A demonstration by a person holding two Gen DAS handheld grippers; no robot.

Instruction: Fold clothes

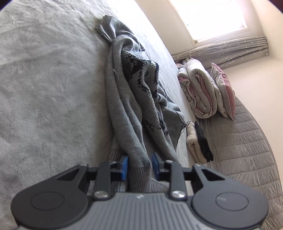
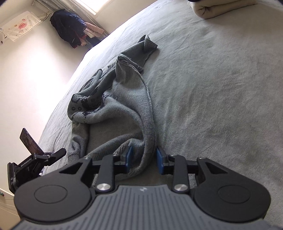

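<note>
The grey sweater (image 1: 134,99) lies bunched on the bed (image 1: 44,88). Each hand-held gripper, left (image 1: 139,167) and right (image 2: 144,160), has its jaws parted with knit between them. Only the left view shows folded clothes (image 1: 198,141); only the right shows hanging coats (image 2: 69,31).

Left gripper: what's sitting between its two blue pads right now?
In the left wrist view, a bunched fold of the grey sweater runs between the left gripper pads.

Grey bedspread (image 1: 44,79); rolled quilt (image 1: 198,92) beside pink pillow (image 1: 224,92); window (image 1: 212,16); dark jacket (image 2: 69,30) hanging by wall.
</note>
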